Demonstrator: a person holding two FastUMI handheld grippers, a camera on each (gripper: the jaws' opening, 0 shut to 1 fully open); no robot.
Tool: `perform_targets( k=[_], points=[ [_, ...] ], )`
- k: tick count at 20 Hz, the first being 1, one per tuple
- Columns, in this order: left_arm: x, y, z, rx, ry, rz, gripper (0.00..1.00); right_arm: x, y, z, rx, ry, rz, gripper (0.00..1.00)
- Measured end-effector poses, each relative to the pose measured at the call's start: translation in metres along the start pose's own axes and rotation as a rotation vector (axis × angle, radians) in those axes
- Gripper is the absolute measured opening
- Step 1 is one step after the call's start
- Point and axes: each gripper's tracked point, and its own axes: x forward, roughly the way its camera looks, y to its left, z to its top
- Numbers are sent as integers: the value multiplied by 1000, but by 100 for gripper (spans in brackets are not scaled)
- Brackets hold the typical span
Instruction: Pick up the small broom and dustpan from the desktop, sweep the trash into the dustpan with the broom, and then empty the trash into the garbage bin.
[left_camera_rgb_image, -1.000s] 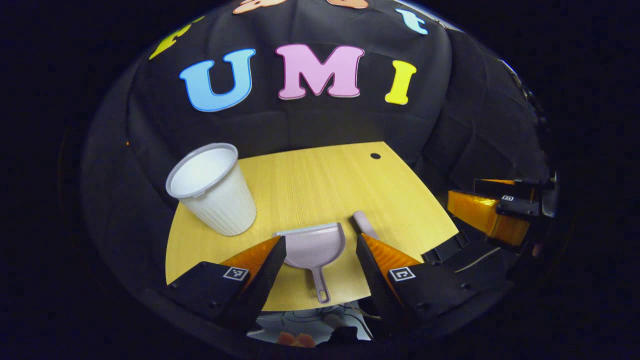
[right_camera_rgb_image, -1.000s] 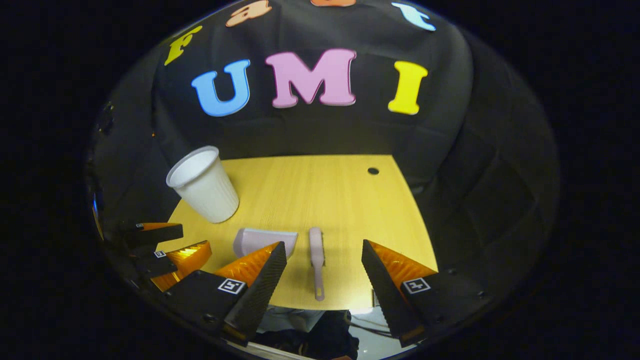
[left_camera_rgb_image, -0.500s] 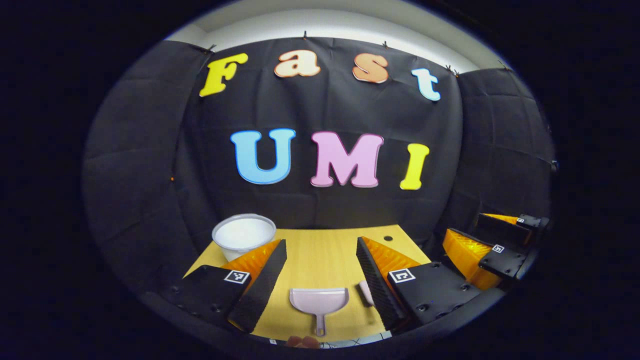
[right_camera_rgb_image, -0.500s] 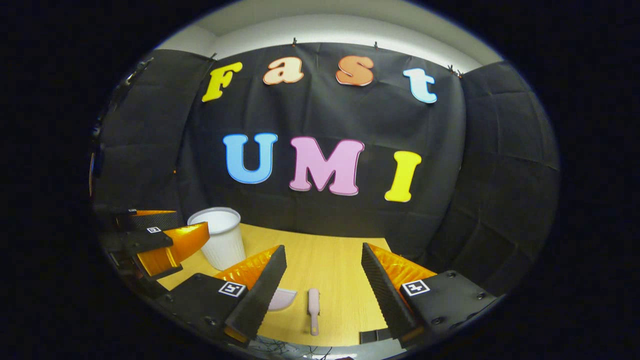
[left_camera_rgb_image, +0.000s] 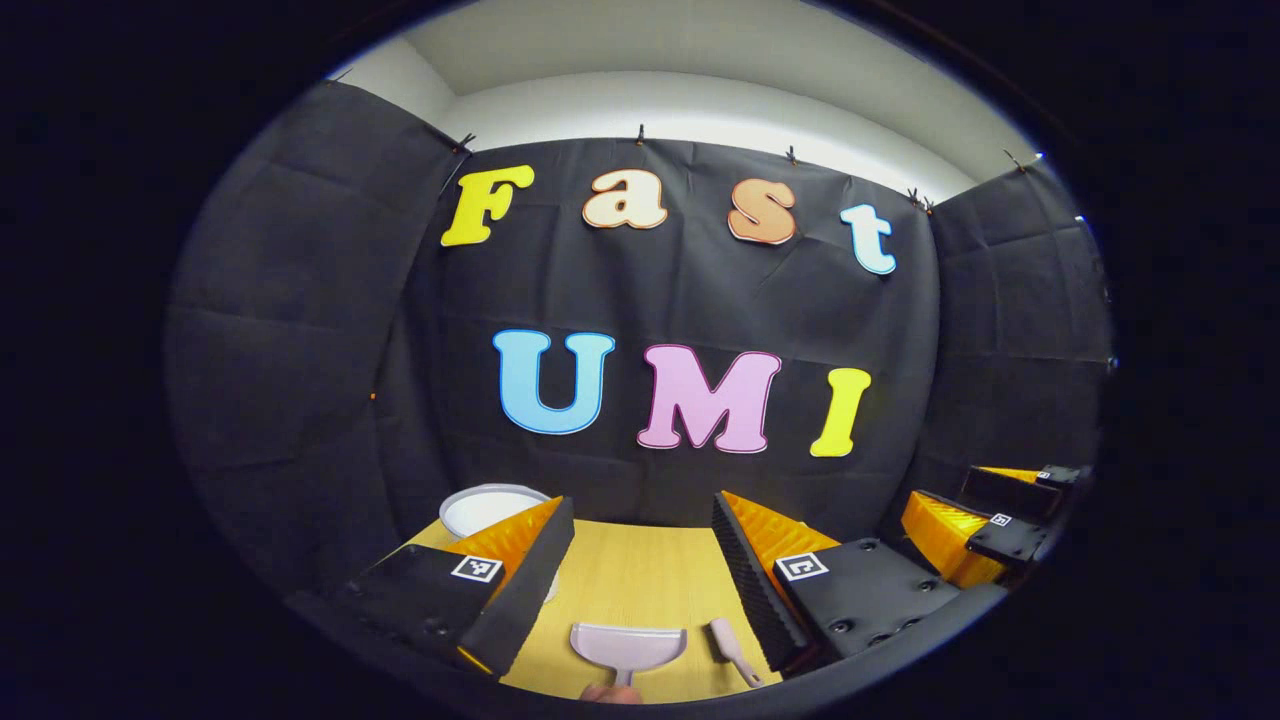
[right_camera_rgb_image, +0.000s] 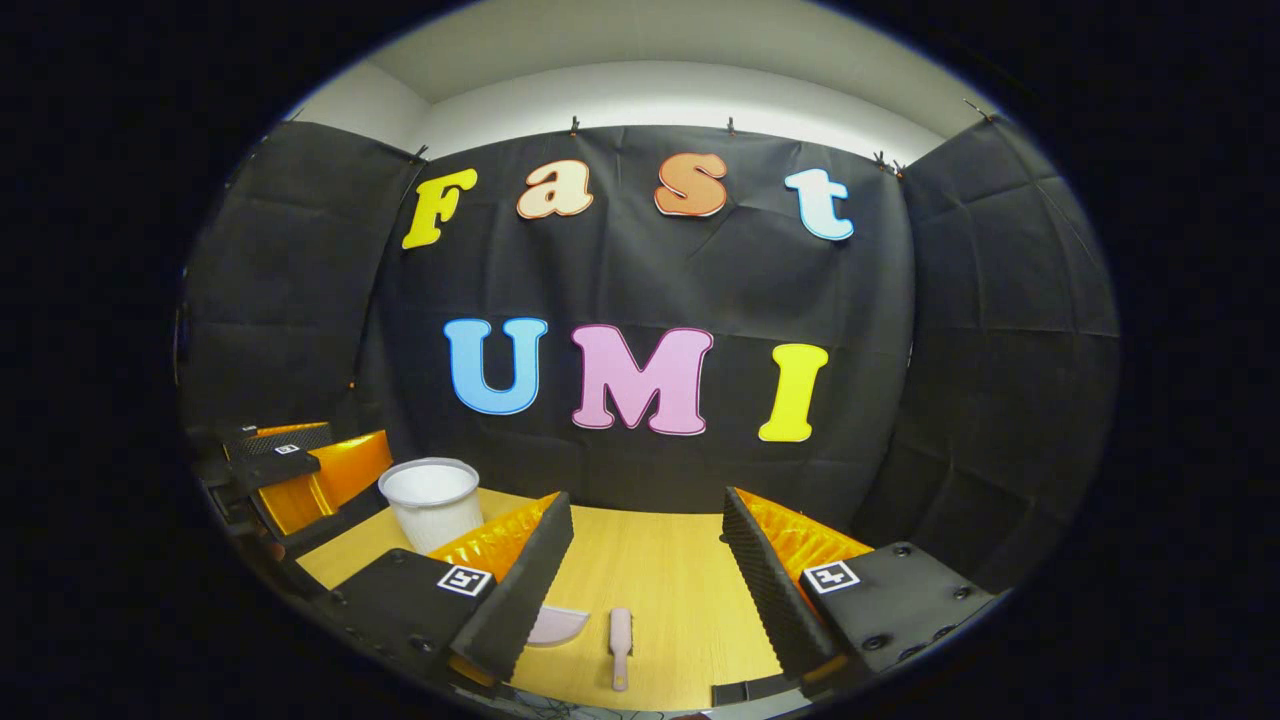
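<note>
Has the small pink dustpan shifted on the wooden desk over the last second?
No. The pink dustpan lies left of the broom, as before; only the cameras tilted up.

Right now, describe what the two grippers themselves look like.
Both match. The left gripper and right gripper each have two wedge-shaped fingers with ribbed inner faces, mounted on black blocks with visible screws. Each block carries a small square black-and-white marker. No cables or sleeves are visible.
</note>
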Motion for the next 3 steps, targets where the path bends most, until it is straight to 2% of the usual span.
perform_targets(
  k=[1,2,3],
  points=[
    [1,1,2,7,-6,5,81,0,3,4,5,-18,3,96],
    [0,4,4,17,-14,10,82,0,6,9,4,-29,4,92],
    [1,5,6,31,-22,9,82,0,8,13,4,-46,3,96]
  ],
)
